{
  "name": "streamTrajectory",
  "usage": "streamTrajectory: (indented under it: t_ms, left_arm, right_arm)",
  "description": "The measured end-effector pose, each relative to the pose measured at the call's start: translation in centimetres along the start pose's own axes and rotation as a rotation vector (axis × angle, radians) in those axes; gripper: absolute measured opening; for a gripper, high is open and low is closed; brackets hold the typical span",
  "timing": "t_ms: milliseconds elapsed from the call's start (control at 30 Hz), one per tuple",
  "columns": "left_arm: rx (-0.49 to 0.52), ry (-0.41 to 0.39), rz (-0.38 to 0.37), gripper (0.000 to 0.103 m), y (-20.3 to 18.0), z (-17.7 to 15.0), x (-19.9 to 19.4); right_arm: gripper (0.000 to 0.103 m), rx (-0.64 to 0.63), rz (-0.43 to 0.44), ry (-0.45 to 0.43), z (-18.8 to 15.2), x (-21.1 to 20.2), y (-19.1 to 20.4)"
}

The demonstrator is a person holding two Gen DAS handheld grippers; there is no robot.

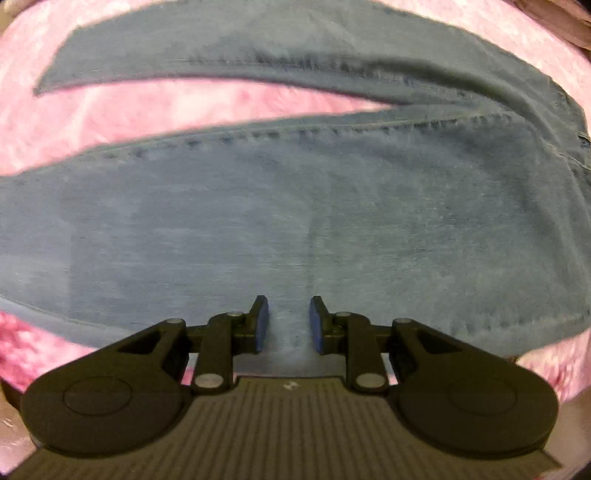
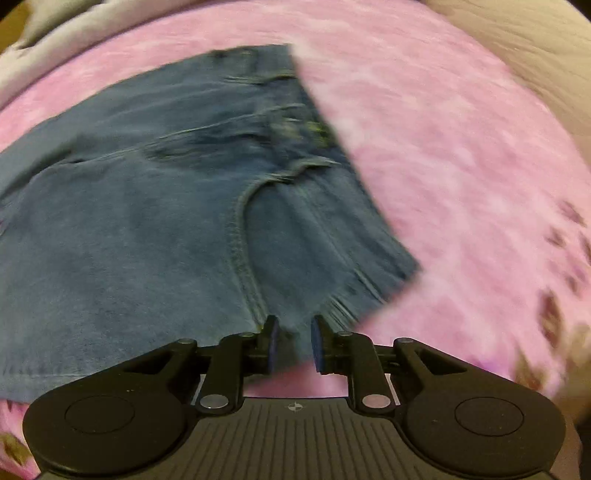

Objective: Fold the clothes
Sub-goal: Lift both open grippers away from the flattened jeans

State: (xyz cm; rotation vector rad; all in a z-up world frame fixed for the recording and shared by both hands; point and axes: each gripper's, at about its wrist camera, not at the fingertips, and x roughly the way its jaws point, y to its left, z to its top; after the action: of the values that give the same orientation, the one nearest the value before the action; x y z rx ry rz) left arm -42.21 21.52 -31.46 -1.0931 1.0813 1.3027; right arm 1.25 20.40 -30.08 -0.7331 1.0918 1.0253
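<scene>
A pair of blue jeans (image 1: 295, 206) lies flat on a pink fuzzy blanket (image 1: 184, 110). The left wrist view shows both legs, spread apart toward the left. My left gripper (image 1: 289, 301) hovers over the near leg, open, with bare denim showing between its blue pads. The right wrist view shows the jeans' top end (image 2: 147, 221), with the waistband (image 2: 321, 140) and a front pocket (image 2: 295, 229). My right gripper (image 2: 295, 321) is above the near waist corner, its jaws apart with nothing gripped between them.
The pink blanket (image 2: 443, 166) stretches wide to the right of the jeans. Pale bedding (image 2: 55, 33) lies bunched at the far left edge, and a beige cover (image 2: 535, 48) at the far right. A brownish cloth (image 1: 565, 22) sits in the far right corner.
</scene>
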Motion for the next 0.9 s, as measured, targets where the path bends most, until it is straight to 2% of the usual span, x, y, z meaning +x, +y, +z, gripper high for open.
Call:
streamTrajectory:
  t_ms: [100,233,267,400,567,767,900]
  left_arm:
    - [0.03,-0.048,-0.007,0.024,1.0,0.5,-4.3]
    - [0.066,-0.16,-0.008,0.029,2.3,1.0,-10.2]
    - [0.072,-0.185,0.0,0.029,2.6,1.0,-11.6]
    - [0.063,-0.243,0.032,0.03,3.7,0.6,-15.4]
    - [0.002,-0.277,0.058,0.03,5.3,-1.3,-19.2]
    - [-0.077,-0.302,0.098,0.03,4.9,-5.9,-22.1]
    - [-0.119,-0.295,0.115,0.031,2.8,-10.0,-22.5]
  right_arm:
    - [0.021,0.125,0.078,-0.035,-0.6,-4.4,1.4]
    - [0.044,0.175,0.197,-0.072,-1.1,-8.7,5.4]
    - [0.046,0.169,0.215,-0.079,-1.2,-9.5,6.5]
    - [0.046,0.121,0.251,-0.09,-1.5,-12.3,10.0]
    - [0.046,0.069,0.269,-0.115,-1.6,-15.2,11.9]
    - [0.046,-0.053,0.297,-0.17,-1.3,-18.4,12.0]
    - [0.046,-0.14,0.315,-0.178,-2.6,-19.9,10.1]
